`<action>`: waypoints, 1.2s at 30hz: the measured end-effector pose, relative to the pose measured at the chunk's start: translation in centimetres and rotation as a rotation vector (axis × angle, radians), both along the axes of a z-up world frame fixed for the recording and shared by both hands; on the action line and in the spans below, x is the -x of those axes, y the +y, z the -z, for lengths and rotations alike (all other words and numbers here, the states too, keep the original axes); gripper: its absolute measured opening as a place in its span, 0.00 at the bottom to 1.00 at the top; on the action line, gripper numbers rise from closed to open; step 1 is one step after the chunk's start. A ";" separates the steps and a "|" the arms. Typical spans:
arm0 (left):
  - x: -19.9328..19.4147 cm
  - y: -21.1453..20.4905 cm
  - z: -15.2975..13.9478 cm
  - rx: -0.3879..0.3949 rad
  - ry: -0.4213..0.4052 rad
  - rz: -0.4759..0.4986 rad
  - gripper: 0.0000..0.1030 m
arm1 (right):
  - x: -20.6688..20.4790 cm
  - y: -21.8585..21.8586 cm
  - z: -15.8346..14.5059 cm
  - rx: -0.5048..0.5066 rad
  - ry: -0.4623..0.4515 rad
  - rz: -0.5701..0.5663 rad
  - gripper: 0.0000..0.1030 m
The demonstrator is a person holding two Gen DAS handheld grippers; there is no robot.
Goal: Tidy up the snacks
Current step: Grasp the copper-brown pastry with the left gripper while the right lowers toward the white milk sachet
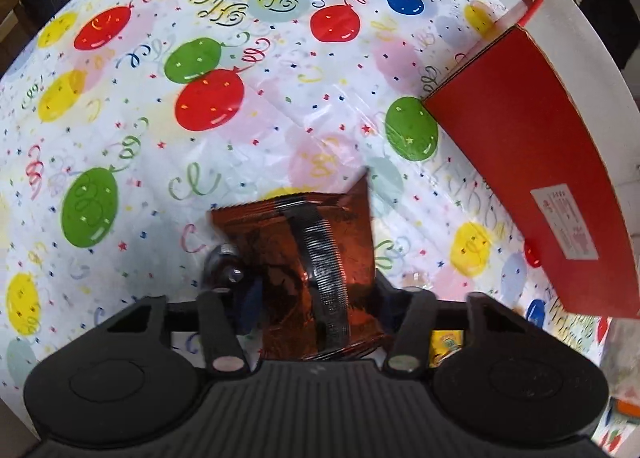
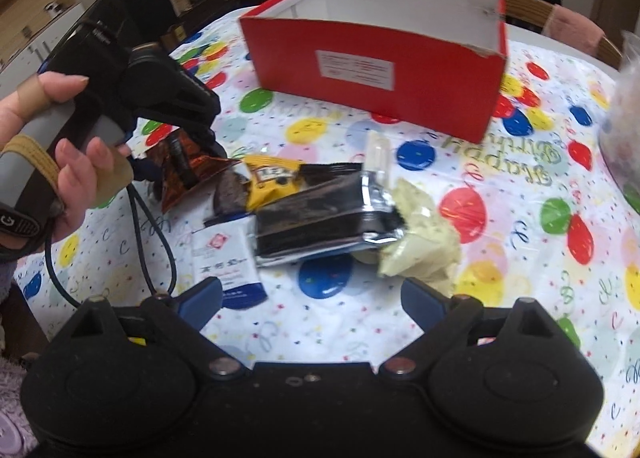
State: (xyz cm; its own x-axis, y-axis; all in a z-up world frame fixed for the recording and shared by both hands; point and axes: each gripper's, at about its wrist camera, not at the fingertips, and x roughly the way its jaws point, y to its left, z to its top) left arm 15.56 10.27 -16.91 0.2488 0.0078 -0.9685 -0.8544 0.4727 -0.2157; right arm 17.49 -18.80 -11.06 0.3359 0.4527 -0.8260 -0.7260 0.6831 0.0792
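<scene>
Left gripper point(image 1: 316, 290) clamped on the orange foil packet point(image 1: 304, 258), lifted clear of the balloon tablecloth point(image 1: 200, 129) at the left end of the snack pile. Right gripper point(image 2: 312, 294) hanging low in front of the pile, fingers apart, nothing between them

Judged step: carrying the packet to the red box point(image 2: 376, 69) and dropping it in. Best done by keeping the pinch firm on the crinkly foil (slippery stuff, and only one end seems caught), raising the packet above the box's near wall before travelling, then releasing only once well over the white interior. Near wall tall and plain cardboard, so a knock from the side likely to shove the whole box back across the cloth

Still waiting on the table: yellow packet point(image 2: 272, 173), black foil pack point(image 2: 320, 213) lying across the middle, white-and-blue sachet point(image 2: 228, 262) just beside the right gripper's left finger, pale green wrapper point(image 2: 416, 234) touching the black pack's right end

Room for moving: open cloth between pile and box, a clean lane for the left arm. Box open at the top, a torn notch at its right corner. Table edge curving away behind the box, chair back beyond. Cable point(image 2: 160, 234) trailing from the left handle over the cloth beside the pile, worth keeping off the sachet. Clear bag at the far right edge, well apart from the path
</scene>
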 end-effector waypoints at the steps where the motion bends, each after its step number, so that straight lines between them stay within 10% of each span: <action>1: 0.2 0.1 0.0 0.003 -0.007 0.007 0.49 | 0.1 0.2 0.0 0.002 -0.006 0.001 0.94; 36: 10.0 1.7 -5.1 -0.137 -0.140 0.256 0.48 | 3.5 11.3 5.1 0.201 -0.076 -0.291 0.65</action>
State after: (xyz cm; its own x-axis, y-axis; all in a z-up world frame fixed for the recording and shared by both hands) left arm 5.56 12.01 -11.77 0.3901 0.0553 -0.9191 -0.6704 0.7013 -0.2423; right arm 13.97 -7.46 -16.14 0.2809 0.3697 -0.8857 -0.8908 0.4438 -0.0973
